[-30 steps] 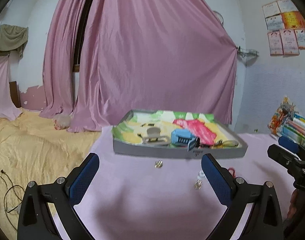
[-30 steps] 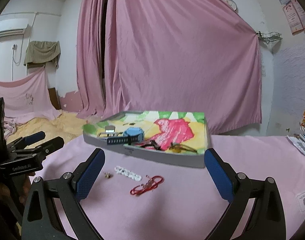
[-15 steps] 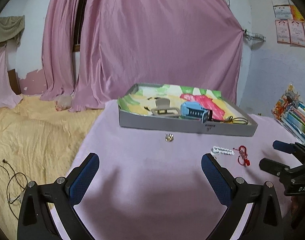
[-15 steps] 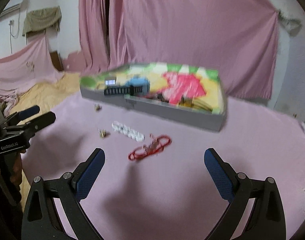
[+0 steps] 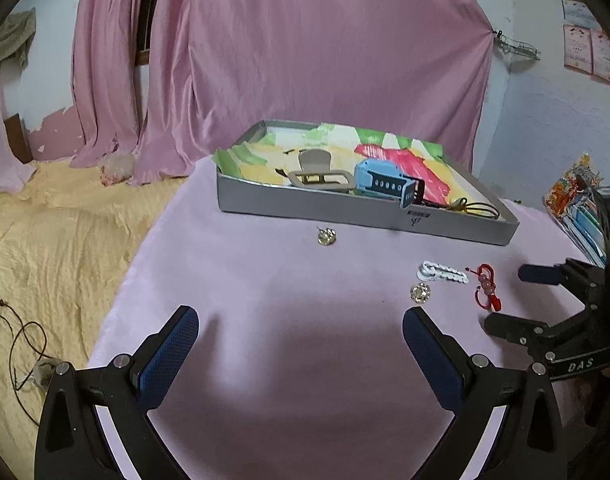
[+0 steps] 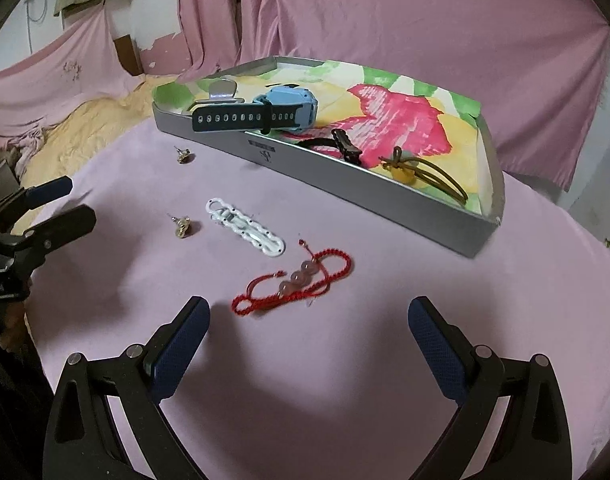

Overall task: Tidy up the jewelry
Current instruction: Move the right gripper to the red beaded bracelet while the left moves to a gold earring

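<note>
Right wrist view shows us tilted down much more steeply than a second ago: the counter (image 6: 385, 360), under its pink cloth, now fills the frame, and the loose pieces lie closer to our right hand-held gripper (image 6: 309, 330), whose fingers stand wide apart with nothing between them. We judge this as lining up for a first pick. The red cord bracelet (image 6: 293, 284) with its pale beads lies on the near side of the tray (image 6: 345, 184), just ahead of the gripper's left finger, and looks the likeliest target.

Beyond the bracelet, nearer the tray, lies the white hair clip (image 6: 245, 226); to its left sits one gold earring (image 6: 181, 226), and a second earring (image 6: 184, 155) rests near the tray's front wall. Inside the tray we see a blue watch (image 6: 265, 112) with its dark strap hanging over the front wall, a grey claw clip (image 6: 221, 90), a dark clip (image 6: 345, 142) and an olive cord with a yellow bead (image 6: 417, 170).

Our left hand-held gripper (image 5: 301, 342) has dropped too; its fingers are also spread and empty, over bare cloth in front of the tray. Nothing blocks the bracelet, though its thin cord lies flat on soft cloth, and the white clip sits near enough to be nudged.
</note>
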{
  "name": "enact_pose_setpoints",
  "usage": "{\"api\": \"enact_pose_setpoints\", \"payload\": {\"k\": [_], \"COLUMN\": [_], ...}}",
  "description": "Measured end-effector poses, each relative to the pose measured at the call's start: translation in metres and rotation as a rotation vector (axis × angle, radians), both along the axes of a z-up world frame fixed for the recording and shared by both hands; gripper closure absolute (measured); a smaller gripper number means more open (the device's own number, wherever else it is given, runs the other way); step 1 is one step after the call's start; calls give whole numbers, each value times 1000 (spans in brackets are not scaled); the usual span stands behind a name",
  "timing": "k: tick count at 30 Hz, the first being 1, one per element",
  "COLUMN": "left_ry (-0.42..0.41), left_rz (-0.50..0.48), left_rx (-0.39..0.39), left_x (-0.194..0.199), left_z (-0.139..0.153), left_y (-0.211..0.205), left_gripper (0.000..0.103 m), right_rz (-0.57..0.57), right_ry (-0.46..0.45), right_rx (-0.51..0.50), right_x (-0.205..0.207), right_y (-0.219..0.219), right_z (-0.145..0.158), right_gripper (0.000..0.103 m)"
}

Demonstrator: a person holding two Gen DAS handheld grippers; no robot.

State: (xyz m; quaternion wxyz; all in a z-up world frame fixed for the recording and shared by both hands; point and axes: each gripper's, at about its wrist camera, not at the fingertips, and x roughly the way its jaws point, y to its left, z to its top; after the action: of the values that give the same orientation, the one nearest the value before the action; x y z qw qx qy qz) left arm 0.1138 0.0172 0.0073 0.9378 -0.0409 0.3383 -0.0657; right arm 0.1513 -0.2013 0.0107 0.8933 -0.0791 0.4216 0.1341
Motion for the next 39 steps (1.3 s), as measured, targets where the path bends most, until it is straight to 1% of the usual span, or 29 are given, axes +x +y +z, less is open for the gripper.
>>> {"api": "enact_pose_setpoints", "payload": {"k": [2, 5, 7, 9, 10, 11, 14, 17, 19, 21, 22, 24, 25, 27, 28, 30, 31, 33, 35, 39], "left_ry": [13, 50, 75, 83, 86, 90, 95, 94, 95, 101, 104, 112, 117, 129, 132, 141, 140, 136, 135, 129], "left_rz": [-3, -13, -26, -43, -54, -68, -102, -134, -154, -167, -172, -181, -186, -195, -199, -209, -211, -219, -220, -224], "left_rx": [-6, -10, -21, -38, -42, -42, -33, -22, -20, -10, -5, -2, -3, -1, 0, -2, -2, 1, 6, 31], "left_x": [2, 7, 12, 16, 18, 20, 23, 24, 26, 28, 29, 32, 33, 36, 37, 38, 38, 38, 39, 37], "left_z": [-1, -1, 0, 0, 0, 0, 0, 2, 4, 5, 5, 5, 4, 1, 1, -2, -2, -2, -2, -2], "left_y": [-2, -8, -12, -17, -21, -25, -37, -49, -55, -60, -63, -65, -66, -69, -71, -74, -75, -77, -79, -83], "left_gripper": [1, 1, 1, 1, 1, 1, 1, 1, 8, 17, 19, 28, 31, 40, 41, 44, 45, 52, 54, 60], "right_rz": [-8, -6, -8, -7, -14, -19, -25, -20, -15, -5, -1, 8, 16, 27, 34, 47, 55, 64, 67, 70], "right_ry": [9, 30, 27, 19, 16, 15, 14, 13, 11, 7, 7, 7, 6, 7, 7, 8, 8, 7, 9, 11], "right_rx": [-9, 26, 30, 32, 35, 37, 50, 49, 44, 43, 45, 48, 52, 57, 61, 65, 66, 66, 68, 72], "right_x": [5, 10, 10, 10, 10, 10, 12, 13, 15, 17, 18, 19, 20, 20, 20, 20, 19, 17, 17, 18], "right_y": [-2, -9, -12, -16, -19, -22, -32, -36, -36, -36, -36, -35, -34, -33, -32, -31, -30, -28, -28, -29], "right_z": [-1, -2, -1, 1, 2, 2, 3, 3, 3, 3, 3, 3, 4, 4, 4, 4, 4, 4, 4, 4], "right_gripper": [5, 6, 13, 28, 32, 38, 47, 50, 56, 64, 64, 70, 71, 72, 73, 81, 81, 83, 83, 83]}}
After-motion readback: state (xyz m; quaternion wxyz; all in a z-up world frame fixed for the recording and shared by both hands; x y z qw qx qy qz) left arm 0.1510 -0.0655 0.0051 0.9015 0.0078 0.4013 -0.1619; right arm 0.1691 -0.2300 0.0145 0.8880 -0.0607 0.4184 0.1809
